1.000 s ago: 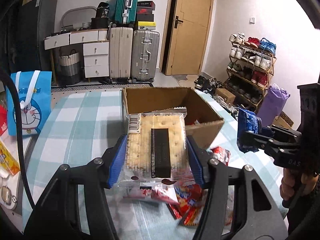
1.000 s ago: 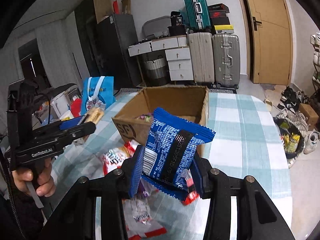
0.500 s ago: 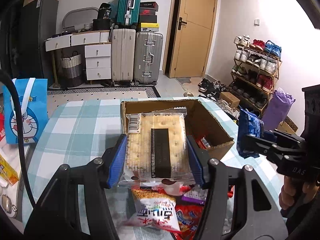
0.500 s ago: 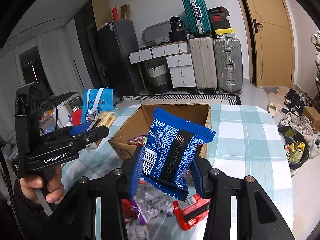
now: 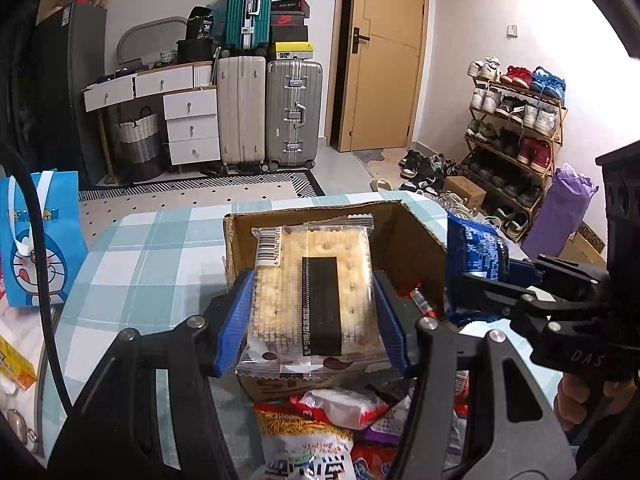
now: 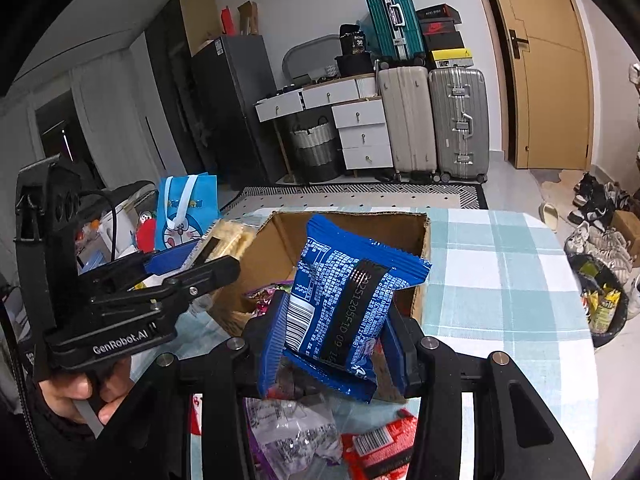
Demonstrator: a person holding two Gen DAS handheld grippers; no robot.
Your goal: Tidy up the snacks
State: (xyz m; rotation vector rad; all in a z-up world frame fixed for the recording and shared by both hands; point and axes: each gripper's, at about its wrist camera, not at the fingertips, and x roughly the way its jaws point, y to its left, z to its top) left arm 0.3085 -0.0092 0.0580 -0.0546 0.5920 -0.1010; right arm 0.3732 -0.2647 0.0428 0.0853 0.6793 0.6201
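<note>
My left gripper [image 5: 314, 316] is shut on a clear pack of crackers [image 5: 316, 280], held above the near edge of an open cardboard box [image 5: 408, 240]. My right gripper [image 6: 336, 336] is shut on a blue snack bag [image 6: 348, 296], held in front of the same box [image 6: 348, 228]. The blue bag shows at the right in the left wrist view [image 5: 476, 260]; the crackers show at the left in the right wrist view [image 6: 228, 240]. Several loose snack packs [image 5: 320, 428] lie on the checked tablecloth below both grippers. Some snacks lie inside the box [image 6: 268, 292].
A blue cartoon gift bag [image 5: 40, 240] stands at the table's left. A yellow box [image 5: 14, 368] lies at the left edge. Suitcases [image 5: 272, 112], drawers and a door stand behind. A shoe rack [image 5: 516, 128] is at the right.
Both grippers have risen and moved toward the box with their packs still held. More loose snacks show below them.
</note>
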